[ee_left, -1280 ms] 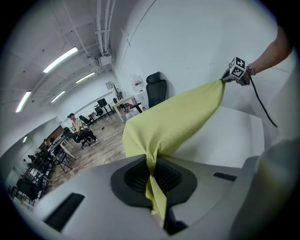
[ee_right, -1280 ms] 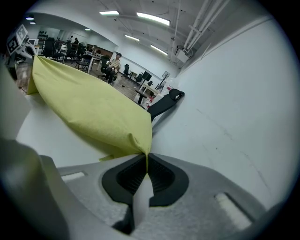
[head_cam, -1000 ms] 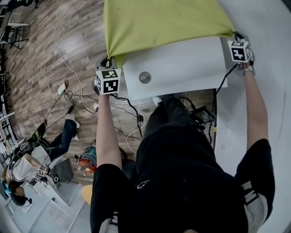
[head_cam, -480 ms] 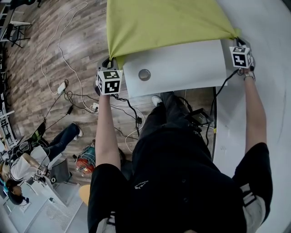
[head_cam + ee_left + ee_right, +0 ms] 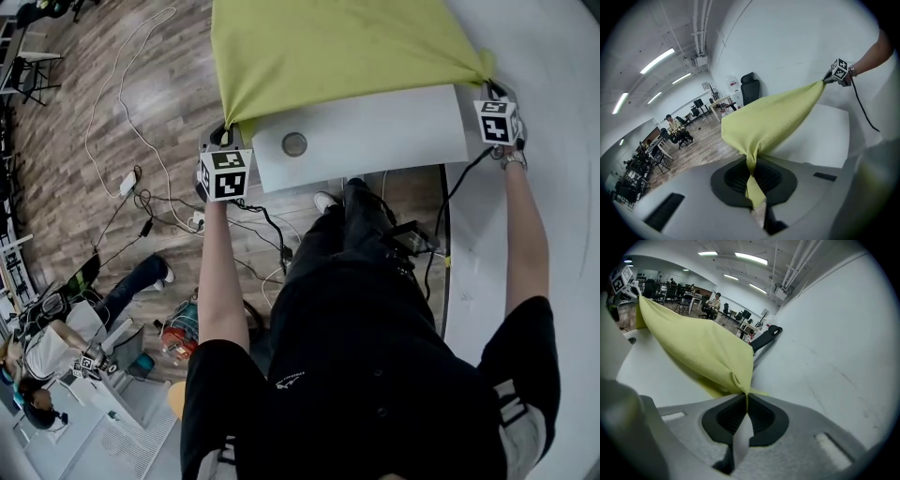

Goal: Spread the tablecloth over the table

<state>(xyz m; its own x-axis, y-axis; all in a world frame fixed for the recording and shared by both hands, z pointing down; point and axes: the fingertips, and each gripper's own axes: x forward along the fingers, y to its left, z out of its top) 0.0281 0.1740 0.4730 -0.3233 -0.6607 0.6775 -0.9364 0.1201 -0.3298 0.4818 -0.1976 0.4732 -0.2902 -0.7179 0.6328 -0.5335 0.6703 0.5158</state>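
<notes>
The person wears a black short-sleeved top (image 5: 375, 375) with a small white logo (image 5: 292, 380) on the front, dark trousers (image 5: 347, 234) and a white shoe (image 5: 325, 202). The right wrist bears a metal wristband (image 5: 512, 159). The left tool (image 5: 228, 129) and the right tool (image 5: 487, 82) each carry a white cube (image 5: 225, 174) printed with black square markers and trail a black cable (image 5: 457, 178). Each tool's shell is pale grey, with black ribbed pads (image 5: 767, 177) in a dark recess.

Bright, even light from ceiling strip lights (image 5: 658, 60); the tablecloth (image 5: 693, 350) throws a faint shadow on the table (image 5: 651, 380). Gripper views bulge, with black rounded edges and blurred foreground
</notes>
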